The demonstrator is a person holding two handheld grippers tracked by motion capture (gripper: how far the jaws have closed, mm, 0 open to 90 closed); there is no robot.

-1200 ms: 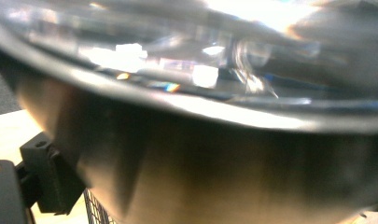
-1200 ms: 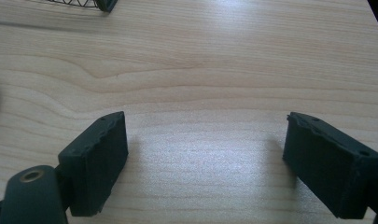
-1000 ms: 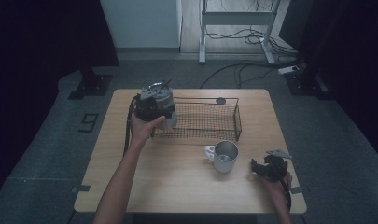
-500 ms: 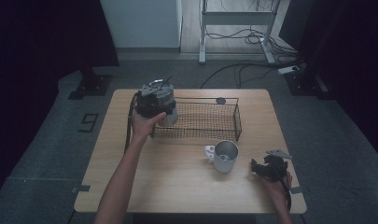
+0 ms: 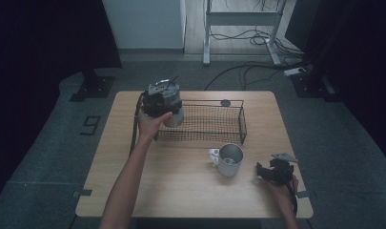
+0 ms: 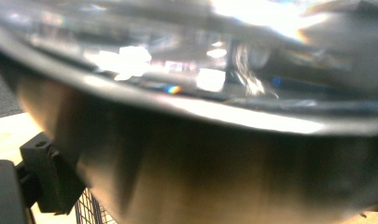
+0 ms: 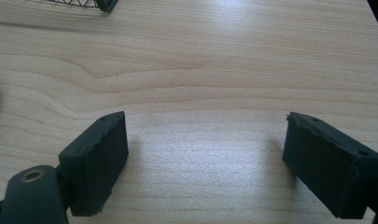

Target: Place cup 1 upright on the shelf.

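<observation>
From the high view, the left gripper (image 5: 163, 98) hung over the left end of the wire basket (image 5: 207, 125), which stood toward the table's (image 5: 181, 186) far edge. A shiny metal cup (image 5: 174, 117) sat under that gripper, at the basket's left end, with the person's left hand (image 5: 152, 125) wrapped around the tool. Whether the cup rested on the basket floor or hung just above it could not be told from there.

The left gripper view gave what the high view could not: the cup's (image 6: 200, 154) brushed steel wall pressed right up to the lens, its rim curving across the upper part, with one black jaw against its left side and a scrap of basket mesh (image 6: 91, 210) below. The left gripper was clamped on the cup.

Near the table's right front corner, the right gripper (image 5: 271, 172) lay low over the wood. The right gripper view showed its jaws spread wide apart with only bare wood grain between them, and a corner of the basket (image 7: 105, 4) at the top edge.

A second steel mug (image 5: 228, 160) with a white handle stood on the table just in front of the basket's right end, left of the right gripper; its inside looked empty. The rest of the basket held nothing visible.
</observation>
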